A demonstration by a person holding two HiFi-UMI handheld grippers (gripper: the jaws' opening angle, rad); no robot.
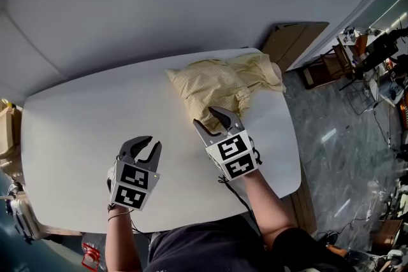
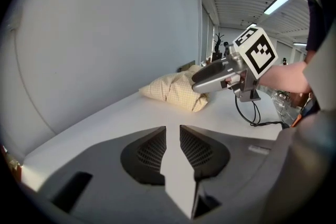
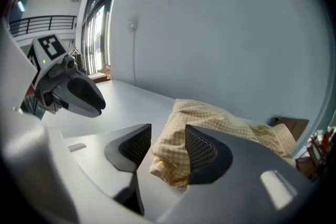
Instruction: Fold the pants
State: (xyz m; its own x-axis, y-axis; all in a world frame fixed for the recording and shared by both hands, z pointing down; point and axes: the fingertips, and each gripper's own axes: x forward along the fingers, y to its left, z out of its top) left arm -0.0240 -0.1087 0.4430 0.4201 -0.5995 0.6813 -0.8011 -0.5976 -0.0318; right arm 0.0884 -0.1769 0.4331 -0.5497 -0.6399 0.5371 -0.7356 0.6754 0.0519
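The yellow checked pants (image 1: pixel 220 89) lie bunched in a heap at the far right of the white table (image 1: pixel 83 130). My right gripper (image 1: pixel 205 116) stands open at the heap's near edge. In the right gripper view a corner of the pants (image 3: pixel 173 160) shows between the jaws of that gripper (image 3: pixel 168 136), and the pads do not press on it. My left gripper (image 1: pixel 153 143) hovers over bare table to the left, its jaws a little apart with nothing between them (image 2: pixel 172 131). From the left gripper view the pants (image 2: pixel 176 91) lie behind the right gripper (image 2: pixel 210 78).
A grey wall runs along the table's far side. A brown board (image 1: pixel 293 41) leans beyond the far right corner. Cluttered desks (image 1: pixel 376 60) and a marble floor (image 1: pixel 331 137) lie to the right, and a tan box (image 1: pixel 7 130) sits at the left edge.
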